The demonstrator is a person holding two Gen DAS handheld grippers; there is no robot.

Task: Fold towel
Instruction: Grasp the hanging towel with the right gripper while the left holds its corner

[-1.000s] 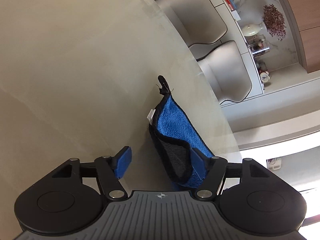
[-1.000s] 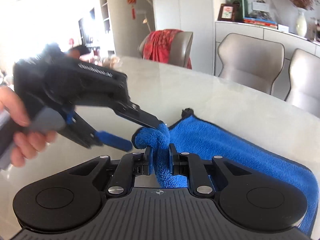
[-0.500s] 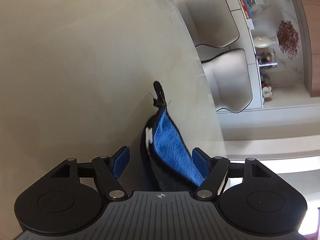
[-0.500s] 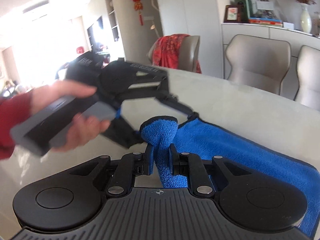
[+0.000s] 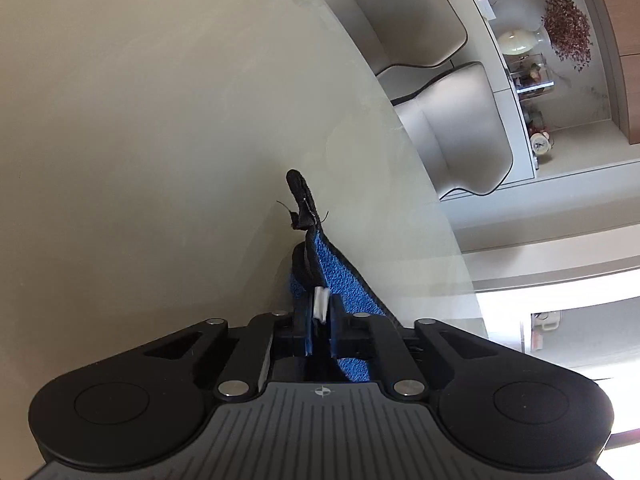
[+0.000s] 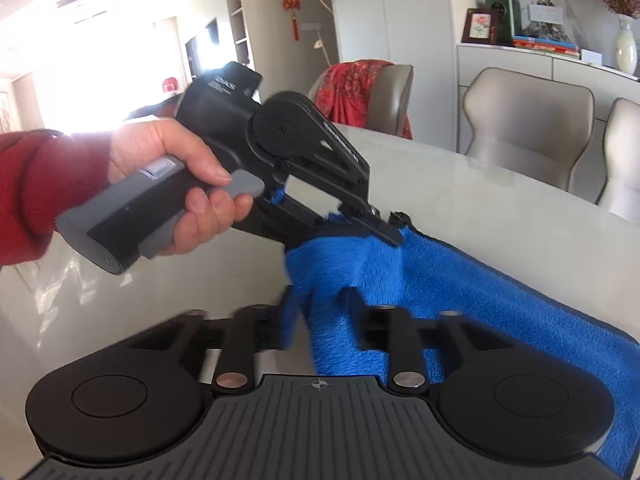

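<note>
Right wrist: chairs (image 6: 524, 120) beyond towel (image 6: 460, 292).

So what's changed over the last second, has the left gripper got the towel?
Yes: the left gripper, open beside the blue towel a second ago, moved in and closed on its black-trimmed corner. The right gripper stays clamped on its own bunch of towel; the rest remains on the table.

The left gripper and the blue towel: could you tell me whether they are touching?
Touching. In the left wrist view the left gripper has its fingers closed on the black-trimmed edge of the blue towel, white tag pinched between them.
</note>
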